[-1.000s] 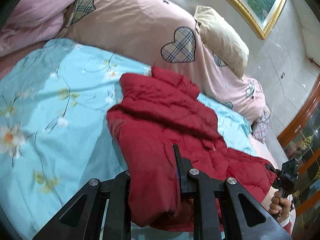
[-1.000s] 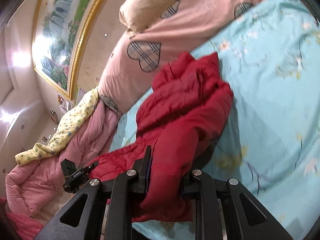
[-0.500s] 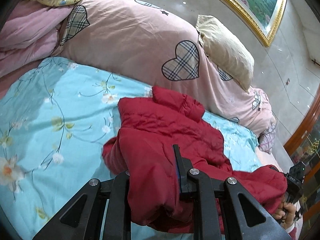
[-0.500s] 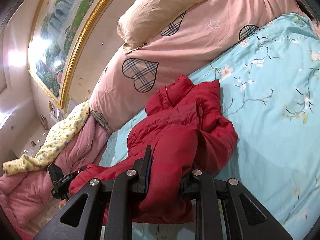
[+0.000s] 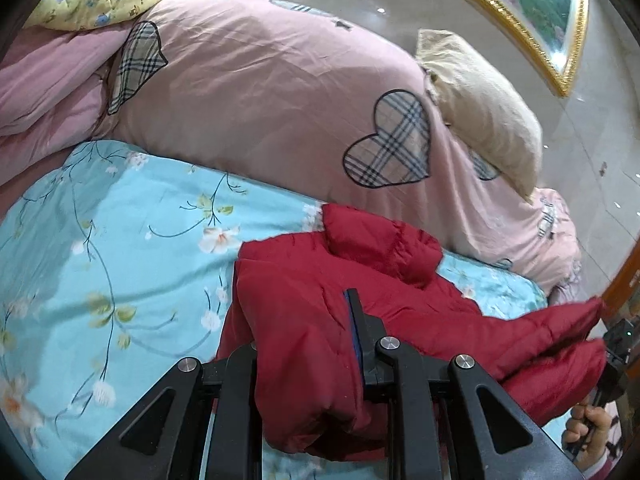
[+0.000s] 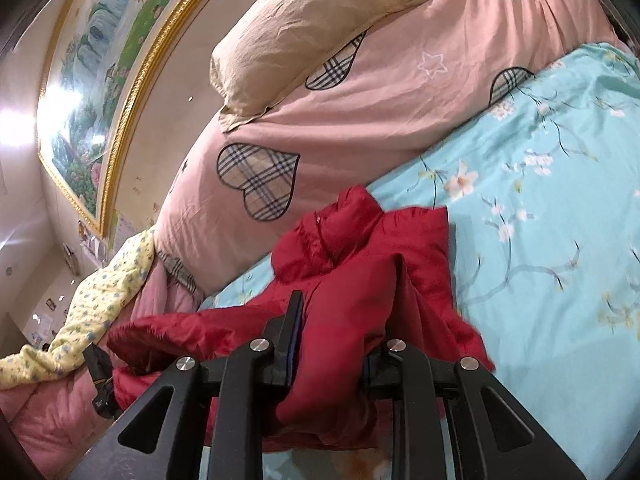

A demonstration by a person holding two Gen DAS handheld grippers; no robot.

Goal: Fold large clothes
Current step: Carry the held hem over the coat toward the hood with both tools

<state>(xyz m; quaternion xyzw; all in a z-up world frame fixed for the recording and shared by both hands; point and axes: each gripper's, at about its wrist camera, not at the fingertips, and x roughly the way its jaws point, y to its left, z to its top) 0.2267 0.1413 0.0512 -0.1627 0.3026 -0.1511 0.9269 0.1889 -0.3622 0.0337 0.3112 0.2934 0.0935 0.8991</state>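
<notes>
A red puffer jacket (image 5: 360, 280) lies on the light blue floral bedsheet (image 5: 120, 240), with its collar (image 5: 376, 240) towards the pink duvet. My left gripper (image 5: 304, 332) is shut on a thick fold of the jacket's lower edge, and the fabric hides the left finger. In the right wrist view the same jacket (image 6: 360, 248) bunches over my right gripper (image 6: 344, 320), which is shut on another fold of that edge. The stretch of jacket between both grippers hangs lifted off the sheet. The right gripper (image 5: 618, 344) and a hand (image 5: 588, 428) show at the left view's right edge.
A pink duvet (image 5: 260, 100) with plaid hearts is heaped across the bed behind the jacket, with a beige pillow (image 5: 480, 112) on it. A yellow floral blanket (image 6: 100, 300) and pink bedding lie at one side. A gold-framed painting (image 6: 92, 80) hangs on the wall.
Both grippers have carried the jacket's lower edge forward towards its collar. The jacket is now bunched shorter, and the duvet and pillow look nearer and larger.
</notes>
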